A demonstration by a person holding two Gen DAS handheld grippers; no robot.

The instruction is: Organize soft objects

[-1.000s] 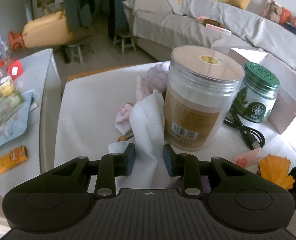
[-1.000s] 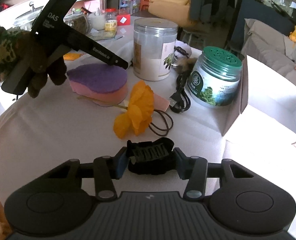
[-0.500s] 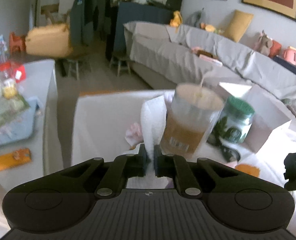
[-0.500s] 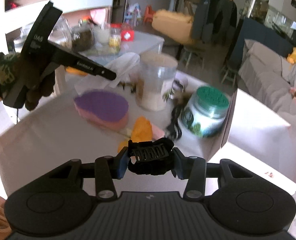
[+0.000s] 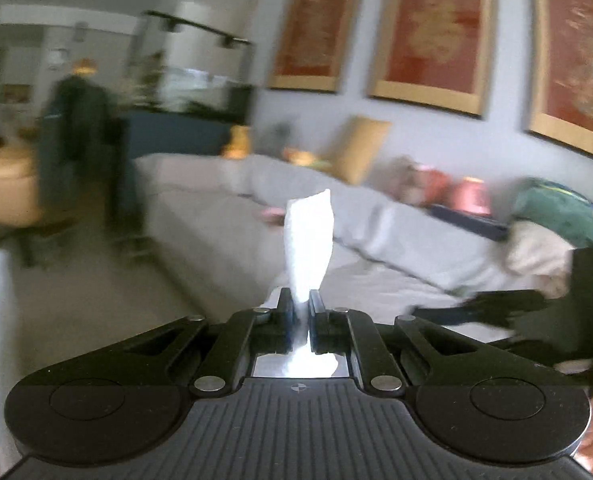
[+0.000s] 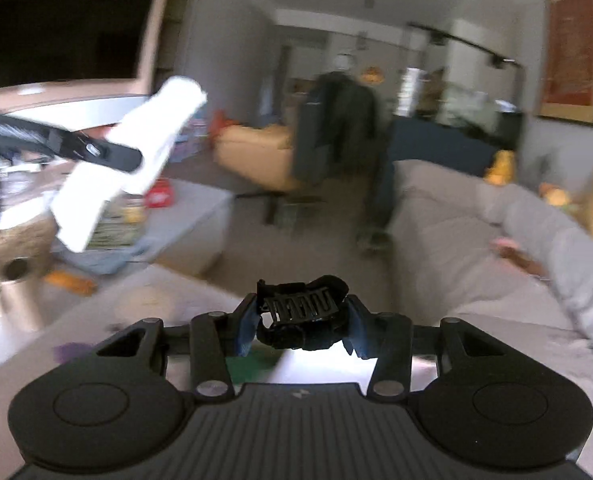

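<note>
The left gripper [image 5: 299, 304] is closed down to a thin slit on a white paper towel [image 5: 309, 240]. The towel is pinched at a narrow waist between the two fingers; one end stands up above the fingertips, and a smaller end shows behind them over the gripper body. In the right wrist view the same towel [image 6: 136, 160] hangs as a long diagonal strip, clamped by the left gripper's dark finger [image 6: 108, 152] at the upper left of the frame, clear of any surface.

The right gripper [image 6: 300, 320] is partly open, with its blue pads [image 6: 246, 330] pressed against both sides of a black crumpled item with a ribbed panel [image 6: 296, 314]. The item fills the gap between the pads and is carried in the air. What the item is cannot be told from the frames.

Both views are motion-blurred. Behind the left gripper lies a grey covered sofa [image 5: 376, 240], with a yellow cushion [image 5: 362, 148] against the wall and three red framed pictures [image 5: 432, 36] above it. The right gripper's dark outline [image 5: 496, 312] shows at the right edge of the left wrist view. Below the right gripper a white-covered table [image 6: 156, 292] shows, with a purple patch [image 6: 70, 352] near its left edge; detail there is too blurred to read.
</note>
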